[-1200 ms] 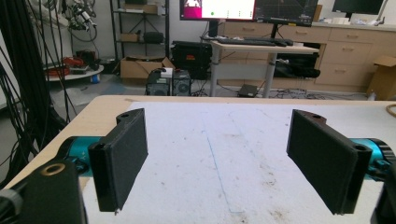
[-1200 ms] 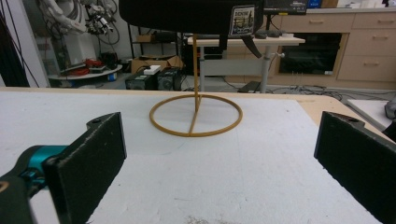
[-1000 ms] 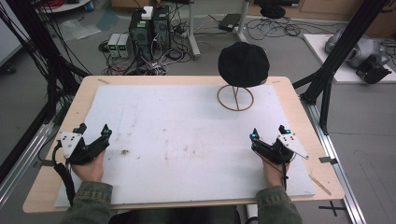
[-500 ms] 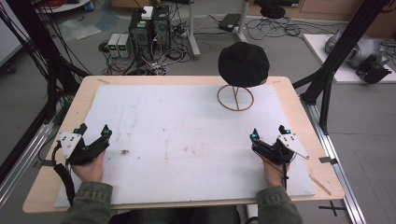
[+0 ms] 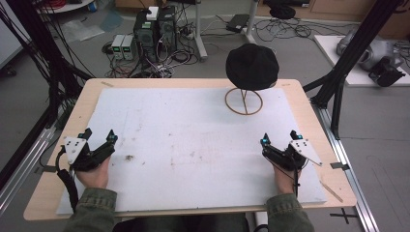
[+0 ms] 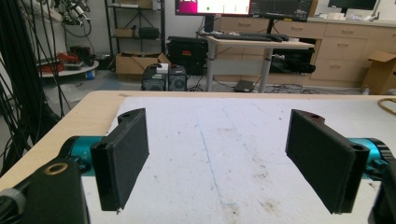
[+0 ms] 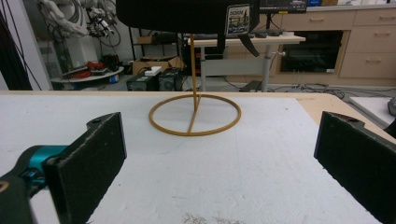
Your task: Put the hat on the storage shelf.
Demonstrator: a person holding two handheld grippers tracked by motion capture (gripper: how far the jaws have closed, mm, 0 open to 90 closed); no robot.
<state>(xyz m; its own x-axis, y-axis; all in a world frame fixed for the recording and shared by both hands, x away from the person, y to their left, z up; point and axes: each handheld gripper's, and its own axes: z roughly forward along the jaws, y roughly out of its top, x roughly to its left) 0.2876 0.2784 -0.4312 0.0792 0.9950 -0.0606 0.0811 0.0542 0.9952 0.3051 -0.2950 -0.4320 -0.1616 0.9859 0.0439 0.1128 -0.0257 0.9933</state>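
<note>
Black cap [image 5: 252, 66] sits on a gold wire stand [image 5: 244, 100] at the upper right of the high view, on the far part of the white mat [image 5: 193, 140] that covers the worktop [image 5: 309, 111]. In the right gripper view the cap [image 7: 187, 14] fills the top edge, and the stand's ring base [image 7: 195, 114] lies flat on the mat straight ahead.

Left claw [image 5: 99, 137] rests at lower left of the high view, jaws wide apart, nothing between them; the left gripper view shows bare mat between its pads [image 6: 126, 154]. Right claw [image 5: 279, 138] rests at lower right, jaws also spread wide and empty, well apart from the stand.

Step in hand, as I judge it: the reach for the cap, not yet begun. The right claw is the nearer one and already faces the stand. To do it well, come up and forward to the cap's brim, keep the jaws wide until the fabric is between the pads, pinch the edge and not the crown, then lift straight up so the thin stand does not tip. The brim's edge is hard to make out in the high view, probably toward the right side of the cap.

Against the earlier high view frames nothing differs: both hands, both claws, cap and stand sit in the same places, jaws equally wide.
</note>
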